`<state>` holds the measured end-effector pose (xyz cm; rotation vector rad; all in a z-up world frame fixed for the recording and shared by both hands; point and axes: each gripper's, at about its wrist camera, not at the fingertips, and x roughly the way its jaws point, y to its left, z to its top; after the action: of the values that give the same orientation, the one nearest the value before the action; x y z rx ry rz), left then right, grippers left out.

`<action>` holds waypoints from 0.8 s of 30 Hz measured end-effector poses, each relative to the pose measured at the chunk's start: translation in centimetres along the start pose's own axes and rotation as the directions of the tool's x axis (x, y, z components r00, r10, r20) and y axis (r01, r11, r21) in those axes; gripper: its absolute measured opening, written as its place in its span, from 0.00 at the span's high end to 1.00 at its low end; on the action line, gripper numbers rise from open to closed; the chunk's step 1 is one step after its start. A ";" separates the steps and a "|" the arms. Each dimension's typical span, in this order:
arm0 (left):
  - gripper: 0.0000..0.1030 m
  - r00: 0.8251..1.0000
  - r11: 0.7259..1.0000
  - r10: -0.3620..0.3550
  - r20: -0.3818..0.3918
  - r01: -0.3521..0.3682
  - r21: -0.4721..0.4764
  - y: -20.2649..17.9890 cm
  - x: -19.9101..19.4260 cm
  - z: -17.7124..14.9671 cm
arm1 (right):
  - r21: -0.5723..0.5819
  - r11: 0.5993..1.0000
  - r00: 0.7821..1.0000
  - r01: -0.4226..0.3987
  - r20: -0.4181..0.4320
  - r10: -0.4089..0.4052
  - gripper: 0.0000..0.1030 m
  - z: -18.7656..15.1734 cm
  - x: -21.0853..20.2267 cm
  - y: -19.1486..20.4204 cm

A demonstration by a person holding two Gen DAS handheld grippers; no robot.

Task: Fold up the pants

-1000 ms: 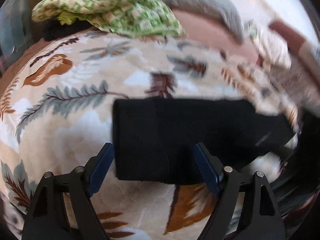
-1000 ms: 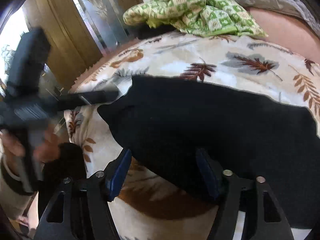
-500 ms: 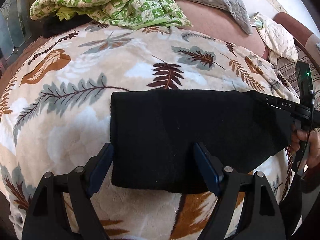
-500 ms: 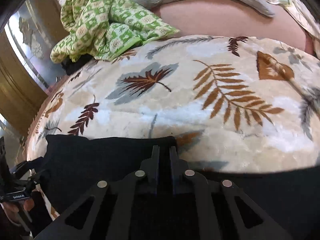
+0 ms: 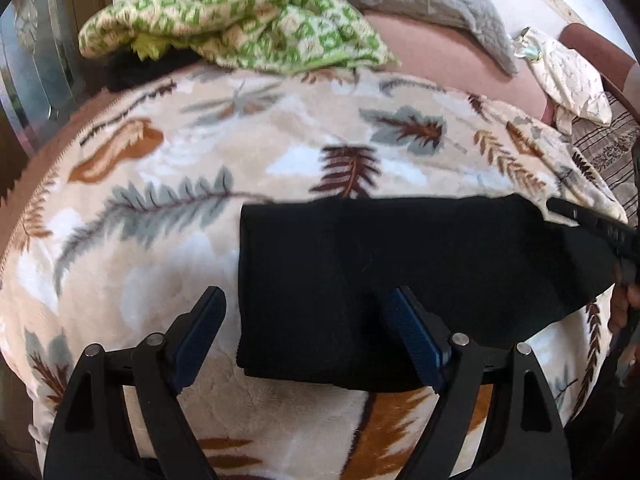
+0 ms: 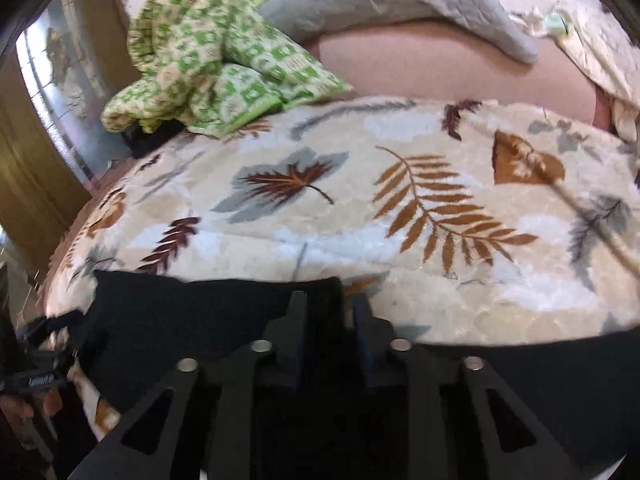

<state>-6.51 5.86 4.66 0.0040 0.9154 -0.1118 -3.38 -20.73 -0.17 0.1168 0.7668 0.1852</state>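
The black pants (image 5: 400,272) lie folded in a long band across the leaf-patterned blanket (image 5: 200,168). My left gripper (image 5: 308,332) is open, its blue pads either side of the band's near left corner, apart from the cloth. My right gripper (image 6: 326,324) is shut on the pants' edge (image 6: 200,316); its fingers (image 6: 294,336) stand slightly apart with black cloth between them. The right gripper also shows at the right edge of the left wrist view (image 5: 592,226), at the band's right end.
A crumpled green-and-white checked cloth (image 5: 240,16) lies at the bed's far left over a dark item. A grey pillow (image 5: 432,4) and a pink sheet (image 6: 440,68) lie behind. A cream quilted cloth (image 5: 568,76) sits far right. A wooden wardrobe (image 6: 36,184) stands left.
My right gripper closed on the pants' edge and its fingers have since eased slightly apart. My left gripper stays open and has shifted little; the pants band remains flat.
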 end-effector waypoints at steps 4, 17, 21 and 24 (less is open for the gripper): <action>0.18 0.999 1.000 -0.008 0.054 0.006 0.026 -1.4 -2.0 0.8 | -0.044 0.998 0.999 0.037 -0.001 -0.037 0.68 -1.6 -2.0 0.7; 0.18 0.991 0.990 -0.126 0.036 0.123 0.070 -9.2 0.0 1.0 | 0.018 0.995 0.994 0.100 -0.051 -0.099 0.59 -6.0 -4.3 -3.1; 0.18 0.991 0.990 -0.135 -0.004 0.135 0.046 -10.2 2.1 0.8 | 0.051 0.990 0.989 0.128 -0.080 -0.124 0.59 -6.8 -3.6 -5.1; 0.18 0.991 0.990 -0.133 -0.026 0.134 0.036 -10.5 3.2 0.5 | 0.074 0.987 0.987 0.142 -0.084 -0.136 0.59 -7.4 -3.4 -6.5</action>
<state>-5.25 -4.90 2.86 -0.0206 0.9363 -0.2539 -10.09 -27.48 -4.27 0.1321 0.8583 0.0262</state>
